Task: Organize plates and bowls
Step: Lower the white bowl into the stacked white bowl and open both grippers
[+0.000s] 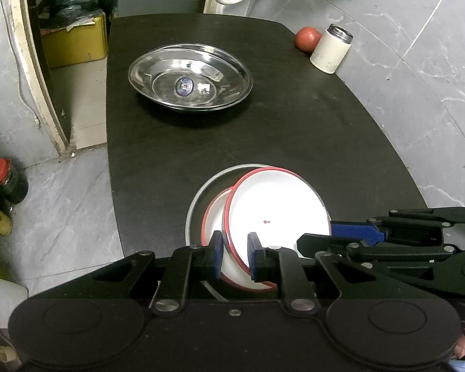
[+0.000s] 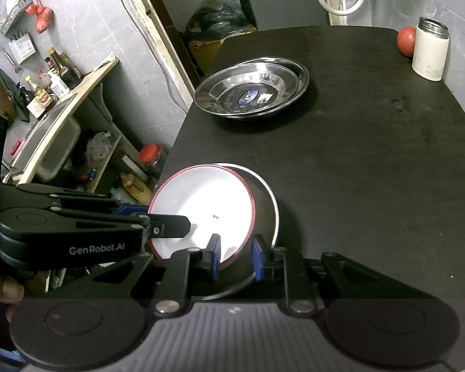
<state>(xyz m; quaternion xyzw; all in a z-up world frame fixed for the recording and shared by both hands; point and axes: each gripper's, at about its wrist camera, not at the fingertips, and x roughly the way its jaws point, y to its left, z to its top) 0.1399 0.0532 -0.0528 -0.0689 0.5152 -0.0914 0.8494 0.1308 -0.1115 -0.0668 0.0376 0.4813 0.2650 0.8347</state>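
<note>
Near edge of dark matte desk: top white enamel plate, red rim, tilted over a second one inside a grey metal pan.

Left gripper fingers narrow, straddling the top plate's rim — contact unclear. Right gripper fingers narrow around the near rims, grip likewise unclear.

Glossy, slippery enamel — pinch square, lower level to nest. Stacked steel dishes well apart.

Your left gripper points toward twelve o'clock, fingers partly apart; your right gripper reaches in from three o'clock, fingers likewise parted.
</note>
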